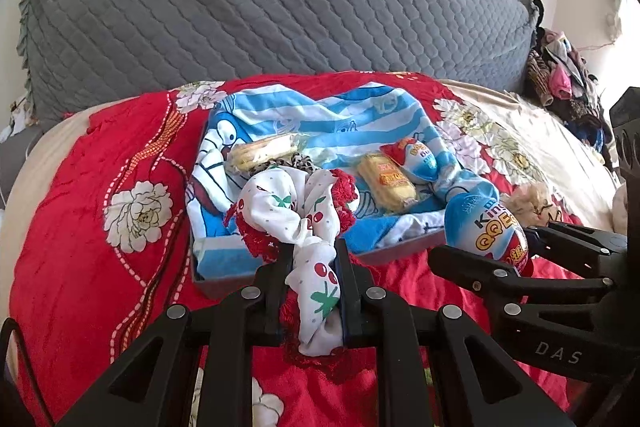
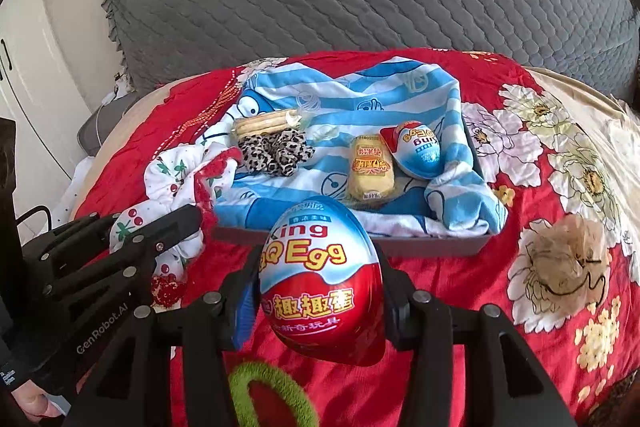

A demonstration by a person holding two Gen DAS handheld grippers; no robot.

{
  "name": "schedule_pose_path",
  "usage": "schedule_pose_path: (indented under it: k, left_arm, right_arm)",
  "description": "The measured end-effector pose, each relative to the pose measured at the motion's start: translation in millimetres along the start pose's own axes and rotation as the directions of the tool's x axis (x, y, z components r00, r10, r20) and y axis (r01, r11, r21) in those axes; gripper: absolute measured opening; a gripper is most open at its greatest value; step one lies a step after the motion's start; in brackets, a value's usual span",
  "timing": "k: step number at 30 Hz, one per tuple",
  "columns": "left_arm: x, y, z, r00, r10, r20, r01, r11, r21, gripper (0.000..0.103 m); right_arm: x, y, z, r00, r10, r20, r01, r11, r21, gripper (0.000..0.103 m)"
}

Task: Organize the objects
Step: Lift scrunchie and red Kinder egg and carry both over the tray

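Left claw (image 1: pixel 310 267) grips the cherry-print cloth (image 1: pixel 296 211) at the tray's (image 2: pixel 448 245) near edge; right claw (image 2: pixel 318 291) clamps a toy egg (image 2: pixel 320 279) above the bed (image 2: pixel 460 291).

Left gripper (image 1: pixel 311 267) jaws clamped on cloth, right gripper (image 2: pixel 318 291) clamped on an egg, side by side

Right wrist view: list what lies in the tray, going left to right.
Cherry-print cloth at the left edge, → leopard-print scrunchie → yellow wrapped cake → small King QQ Egg.
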State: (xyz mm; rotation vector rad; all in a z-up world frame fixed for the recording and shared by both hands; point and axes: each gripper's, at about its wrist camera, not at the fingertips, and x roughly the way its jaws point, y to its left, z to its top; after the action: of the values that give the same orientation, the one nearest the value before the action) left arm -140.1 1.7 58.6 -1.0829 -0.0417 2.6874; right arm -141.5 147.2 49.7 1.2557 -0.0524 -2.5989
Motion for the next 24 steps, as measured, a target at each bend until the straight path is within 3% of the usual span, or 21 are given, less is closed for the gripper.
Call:
schedule_pose_path:
  k: [24]
  left_arm:
    - [53.9, -1.9, 44.1, 1.0, -0.006, 0.008, 0.006, 1.0, -0.004, 0.019]
  right_arm:
    - [45.3, -21.6, 59.7, 1.0, -0.026, 0.01, 0.026, 1.0, 0.006, 0.05]
